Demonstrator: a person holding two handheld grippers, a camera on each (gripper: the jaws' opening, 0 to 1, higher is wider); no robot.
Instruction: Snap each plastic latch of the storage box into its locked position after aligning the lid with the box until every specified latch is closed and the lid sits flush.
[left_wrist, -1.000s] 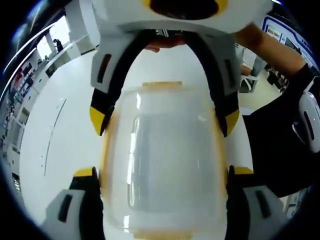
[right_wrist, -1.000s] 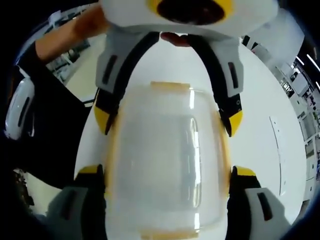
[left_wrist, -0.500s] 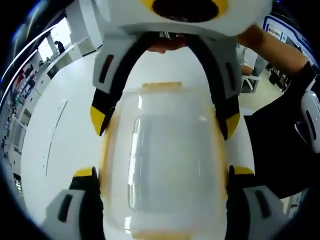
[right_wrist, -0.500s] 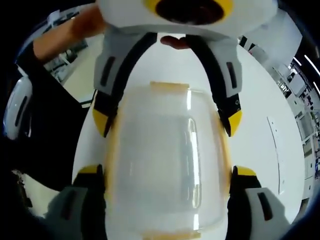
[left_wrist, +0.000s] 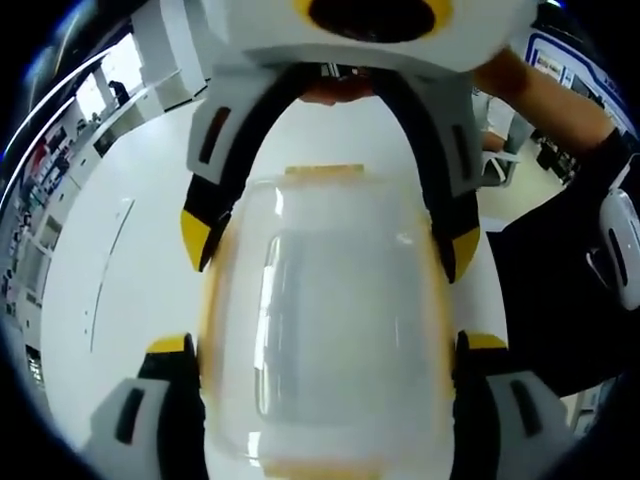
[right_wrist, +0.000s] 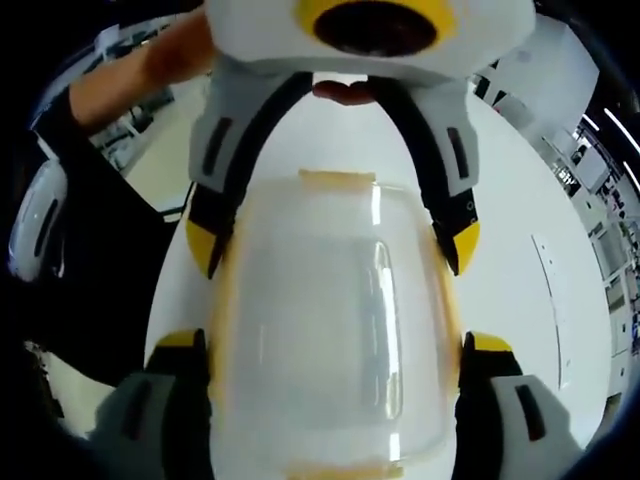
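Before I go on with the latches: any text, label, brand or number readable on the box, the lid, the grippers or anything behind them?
None can be read.
Storage box and its lid: no print or label visible.
Blue-framed board behind, left gripper view: has markings, too small and blurred to read.
Left gripper and right gripper: no lettering visible.

Bright, even indoor light; streaky glare on the storage box (left_wrist: 325, 320), which looks blurred, perhaps defocused.
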